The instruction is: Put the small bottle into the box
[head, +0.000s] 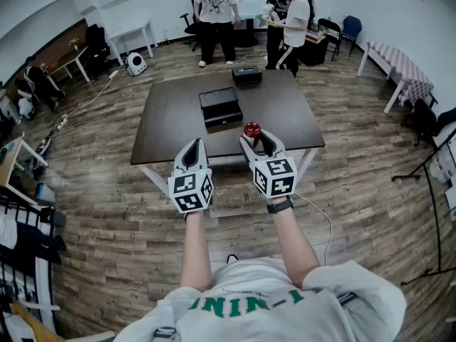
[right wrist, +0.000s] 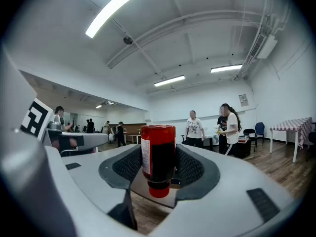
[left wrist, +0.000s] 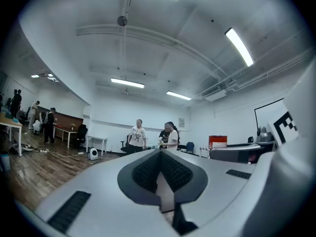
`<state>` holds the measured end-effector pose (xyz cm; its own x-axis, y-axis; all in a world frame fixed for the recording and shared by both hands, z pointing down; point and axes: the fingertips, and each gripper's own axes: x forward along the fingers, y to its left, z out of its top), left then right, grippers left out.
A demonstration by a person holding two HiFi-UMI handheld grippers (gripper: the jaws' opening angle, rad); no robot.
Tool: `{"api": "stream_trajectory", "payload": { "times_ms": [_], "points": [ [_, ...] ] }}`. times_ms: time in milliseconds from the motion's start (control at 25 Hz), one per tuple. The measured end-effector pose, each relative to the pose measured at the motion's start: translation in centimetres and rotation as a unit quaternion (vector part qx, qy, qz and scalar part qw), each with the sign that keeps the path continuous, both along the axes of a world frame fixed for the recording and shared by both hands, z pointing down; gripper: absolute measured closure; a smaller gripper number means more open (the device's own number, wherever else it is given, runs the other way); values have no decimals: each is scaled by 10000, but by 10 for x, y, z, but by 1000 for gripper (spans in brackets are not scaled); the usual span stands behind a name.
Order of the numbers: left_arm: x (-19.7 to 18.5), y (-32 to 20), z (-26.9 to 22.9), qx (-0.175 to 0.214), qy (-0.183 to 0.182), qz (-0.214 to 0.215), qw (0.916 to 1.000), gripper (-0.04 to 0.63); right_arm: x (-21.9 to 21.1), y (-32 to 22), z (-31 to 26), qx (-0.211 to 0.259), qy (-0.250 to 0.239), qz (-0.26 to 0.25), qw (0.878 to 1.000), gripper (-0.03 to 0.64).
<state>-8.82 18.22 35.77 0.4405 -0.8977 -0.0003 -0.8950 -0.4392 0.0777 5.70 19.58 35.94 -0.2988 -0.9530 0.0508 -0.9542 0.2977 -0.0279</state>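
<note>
The small bottle (head: pixel 251 129), dark red with a red cap, is clamped between the pads of my right gripper (head: pixel 255 137), just above the near edge of the dark table (head: pixel 171 112). In the right gripper view the bottle (right wrist: pixel 158 154) hangs cap down, with the right gripper (right wrist: pixel 159 169) shut on both its sides. The black box (head: pixel 221 108) lies on the table's middle, a little ahead and to the left of the bottle. My left gripper (head: pixel 194 147) hovers beside the right one with its jaws together and nothing in them. The left gripper view shows the left gripper (left wrist: pixel 160 174) with its pads meeting.
A second, smaller black case (head: pixel 246 75) sits at the table's far edge. Two people (head: pixel 215 13) stand beyond the table. A table with a checked cloth (head: pixel 400 64) is at the right, a white desk (head: pixel 132 30) at the back left, and cables run over the wooden floor.
</note>
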Motion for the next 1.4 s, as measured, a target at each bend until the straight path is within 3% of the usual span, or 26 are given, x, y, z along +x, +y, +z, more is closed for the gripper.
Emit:
{"api": "stream_trajectory", "payload": {
  "times_ms": [320,640,1000,1200,1400],
  "points": [
    [-29,-40,-3,101,-1,62,9999,584,-39,-36,-1,107,-6,-53,9999,394],
    [-39,-69,-7,183,-72,212,9996,583,-51,-67,-5,173,19,81,9998,394],
    [-63,-84,15,29,133,322,9994,583,-72,-82,30,-22,-194,302,9994,394],
    [-60,-110,25,-19,124,317,9994,583,-73,-109,41,-125,-194,320,9992,394],
    [-51,-147,37,-82,98,280,9995,583,-74,-152,49,-122,-274,24,9995,394]
  ]
}}
